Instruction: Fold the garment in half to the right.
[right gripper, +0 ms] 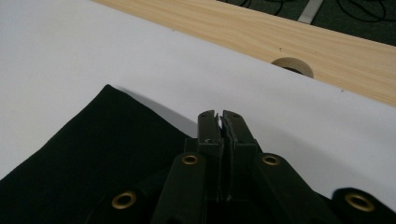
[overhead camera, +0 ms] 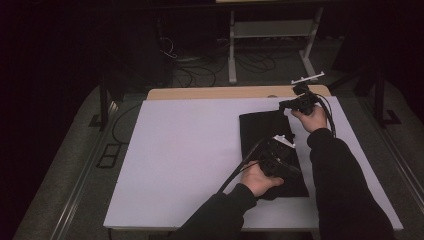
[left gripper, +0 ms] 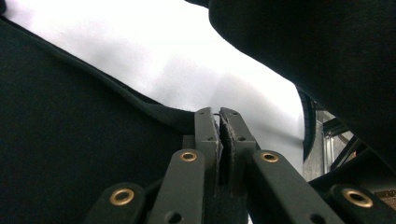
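Two grippers, one black cloth, one white surface over a wooden tabletop.

Item 1, left gripper: at about 5 o'clock on the surface, over the cloth's near end. Jaws pressed together; in the left gripper view the left gripper sits at the fabric's edge with what looks like a thin hem pinched between the jaws (hard to be sure, black on black).

Item 2, cloth: lies flat on the right half of the surface, running from about 2 o'clock to 5 o'clock.

Item 3, right gripper: at 2 o'clock, at the cloth's far edge. Jaws clenched; the right gripper appears to bite the hem there.

Risk, as a judgement: both holds look shallow, on the very edge. Any lift or pull with uneven tension could slip the fabric free at one end, leaving it bunched or skewed.
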Action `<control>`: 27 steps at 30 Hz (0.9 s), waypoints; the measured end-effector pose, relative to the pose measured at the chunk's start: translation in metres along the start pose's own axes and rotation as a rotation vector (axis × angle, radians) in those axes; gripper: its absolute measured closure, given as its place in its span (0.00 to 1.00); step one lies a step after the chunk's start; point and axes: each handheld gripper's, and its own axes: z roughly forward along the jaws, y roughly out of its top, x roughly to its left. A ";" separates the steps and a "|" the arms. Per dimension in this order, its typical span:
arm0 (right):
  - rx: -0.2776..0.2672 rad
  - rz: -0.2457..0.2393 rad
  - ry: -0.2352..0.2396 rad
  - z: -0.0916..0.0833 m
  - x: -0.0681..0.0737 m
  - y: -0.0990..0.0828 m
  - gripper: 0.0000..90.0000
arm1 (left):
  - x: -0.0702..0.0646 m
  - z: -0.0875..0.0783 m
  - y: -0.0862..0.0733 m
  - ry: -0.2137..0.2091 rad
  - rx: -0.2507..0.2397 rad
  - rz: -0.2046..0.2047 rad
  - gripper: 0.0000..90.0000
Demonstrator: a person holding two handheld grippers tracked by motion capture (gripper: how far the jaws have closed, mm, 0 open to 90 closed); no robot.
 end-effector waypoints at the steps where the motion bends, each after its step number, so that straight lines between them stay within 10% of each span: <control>1: 0.000 0.002 -0.001 0.000 -0.001 -0.001 0.95 | 0.000 0.002 0.000 0.001 0.002 0.005 0.94; 27: -0.017 0.075 0.023 0.003 -0.023 -0.034 0.87 | -0.004 0.033 0.000 0.007 0.053 -0.027 0.90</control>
